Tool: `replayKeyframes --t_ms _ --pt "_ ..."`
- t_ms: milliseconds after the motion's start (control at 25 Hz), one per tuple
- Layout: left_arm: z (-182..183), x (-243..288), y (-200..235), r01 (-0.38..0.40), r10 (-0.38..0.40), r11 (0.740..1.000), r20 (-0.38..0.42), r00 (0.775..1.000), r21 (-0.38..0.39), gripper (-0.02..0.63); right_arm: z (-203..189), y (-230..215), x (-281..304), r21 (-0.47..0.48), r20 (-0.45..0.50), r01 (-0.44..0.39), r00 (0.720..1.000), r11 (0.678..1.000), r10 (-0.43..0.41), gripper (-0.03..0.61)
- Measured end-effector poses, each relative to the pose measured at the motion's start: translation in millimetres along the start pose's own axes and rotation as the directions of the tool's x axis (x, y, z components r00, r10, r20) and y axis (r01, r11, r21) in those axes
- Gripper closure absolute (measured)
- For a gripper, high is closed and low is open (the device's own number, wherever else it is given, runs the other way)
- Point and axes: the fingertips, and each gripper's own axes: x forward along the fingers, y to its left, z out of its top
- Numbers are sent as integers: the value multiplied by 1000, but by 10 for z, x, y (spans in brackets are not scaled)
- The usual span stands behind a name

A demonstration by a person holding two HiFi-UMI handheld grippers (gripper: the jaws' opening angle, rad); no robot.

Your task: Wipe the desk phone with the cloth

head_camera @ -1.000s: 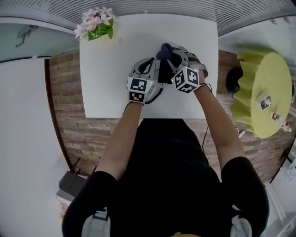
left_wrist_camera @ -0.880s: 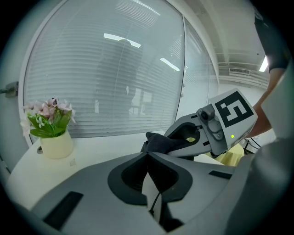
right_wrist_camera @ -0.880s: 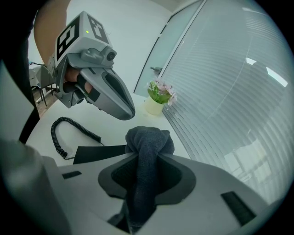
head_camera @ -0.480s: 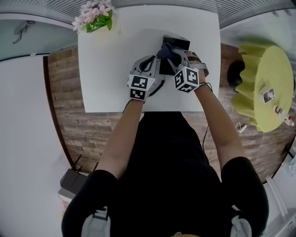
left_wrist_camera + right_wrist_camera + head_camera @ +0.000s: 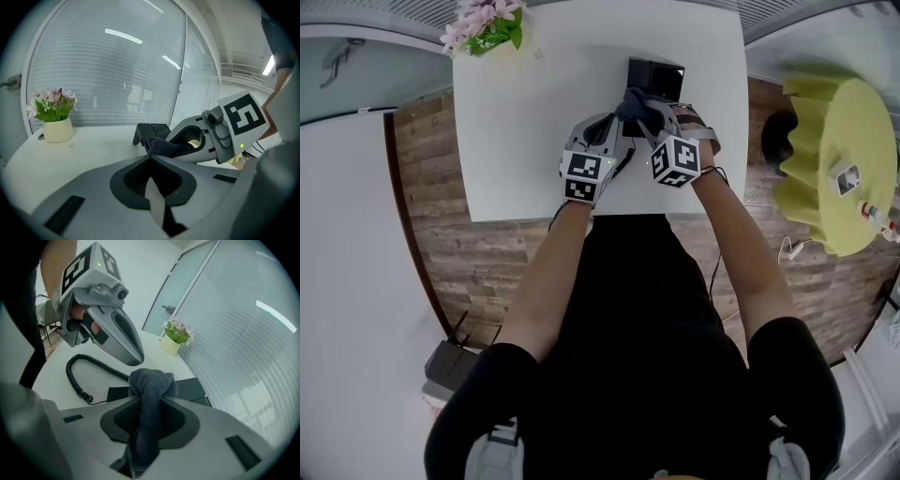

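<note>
White table [image 5: 516, 141]: desk phone [image 5: 656, 75], flower pot [image 5: 483, 28].

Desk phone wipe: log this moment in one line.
right tongs: shut on cloth | cloth: bunched at phone near end | left tongs: shut, empty

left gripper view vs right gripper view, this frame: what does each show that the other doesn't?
Only the left gripper view: the left gripper seen along its own jaws, which are together with nothing between them.
Only the right gripper view: the coiled cord lying on the table, and the right gripper seen along its own jaws, which are shut on the cloth.
Both: the cloth, the desk phone, the flower pot, the table, and the opposite gripper.
</note>
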Motion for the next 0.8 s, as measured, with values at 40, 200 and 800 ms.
replayKeyframes --t_ms 40,200,800 --pt "-25 -9 -7 1 -1 1000 -1 1000 0 603 -4 31 -2 0 -2 -2 1000 1000 2 466" --pt "-96 -41 -37 6 -6 1000 -1 1000 0 603 -20 145 -14 1 -7 -10 1000 1000 10 466" --pt "-270 -175 -179 24 -24 1000 -18 1000 5 603 -68 544 -42 0 -29 -44 999 999 44 466"
